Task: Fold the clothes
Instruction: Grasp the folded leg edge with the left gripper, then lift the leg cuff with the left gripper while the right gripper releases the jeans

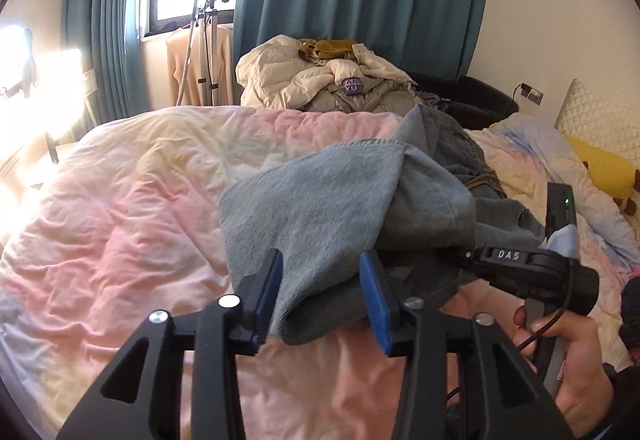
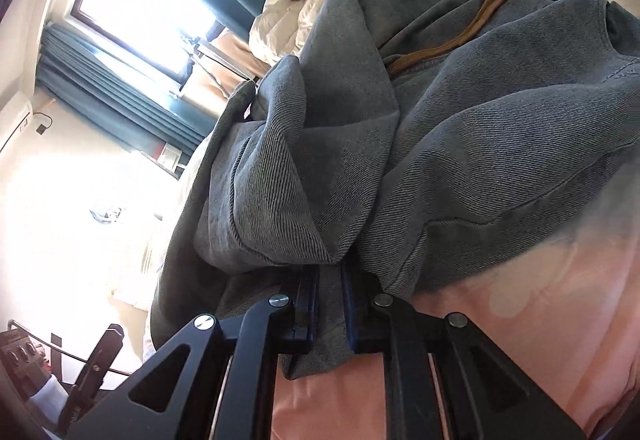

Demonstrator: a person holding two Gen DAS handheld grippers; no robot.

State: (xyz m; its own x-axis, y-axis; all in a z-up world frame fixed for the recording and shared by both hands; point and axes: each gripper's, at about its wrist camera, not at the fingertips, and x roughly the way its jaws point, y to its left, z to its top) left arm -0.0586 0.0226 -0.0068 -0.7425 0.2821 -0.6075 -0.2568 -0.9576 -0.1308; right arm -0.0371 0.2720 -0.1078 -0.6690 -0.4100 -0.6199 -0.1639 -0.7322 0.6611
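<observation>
A pair of grey-blue denim trousers (image 1: 320,208) lies bunched on the pink bed cover (image 1: 132,200). My left gripper (image 1: 320,280) has its jaws apart, with a fold of the trouser leg hanging loosely between the blue pads. My right gripper (image 2: 330,300) is shut on a strip of the same denim (image 2: 480,120) close to the cover (image 2: 520,340); it also shows in the left wrist view (image 1: 520,268), held in a hand. A brown drawstring (image 2: 460,40) runs from the elastic waistband.
A heap of cream jackets and other clothes (image 1: 320,80) lies at the far side of the bed. A garment steamer stand (image 1: 204,40) stands by the window. A yellow plush toy (image 1: 604,168) lies by the white headboard (image 1: 600,120) at right.
</observation>
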